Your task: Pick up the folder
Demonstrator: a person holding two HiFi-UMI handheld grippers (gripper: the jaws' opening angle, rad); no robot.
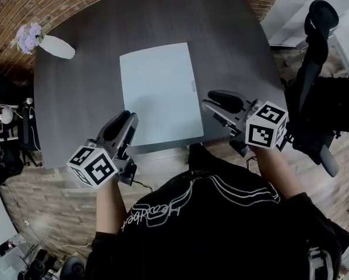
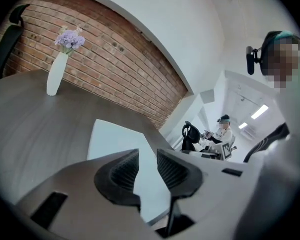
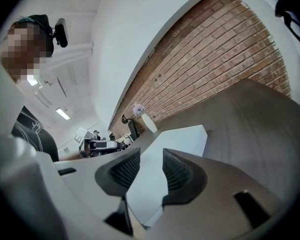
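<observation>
A pale blue folder (image 1: 159, 92) lies flat on the dark round table (image 1: 75, 98), its near edge close to the table's front rim. My left gripper (image 1: 127, 116) hangs just off the folder's near left corner, jaws a little apart with nothing between them. My right gripper (image 1: 212, 99) is beside the folder's near right edge, also open and empty. In the left gripper view the folder (image 2: 109, 139) shows beyond the gripper (image 2: 147, 166). In the right gripper view the folder (image 3: 182, 136) lies ahead of the gripper (image 3: 151, 166). Neither gripper touches it.
A white vase (image 1: 56, 46) with lilac flowers (image 1: 27, 37) stands at the table's far left. A black office chair (image 1: 314, 98) sits to the right of the table. A brick wall runs behind. The person's dark shirt (image 1: 209, 214) fills the near foreground.
</observation>
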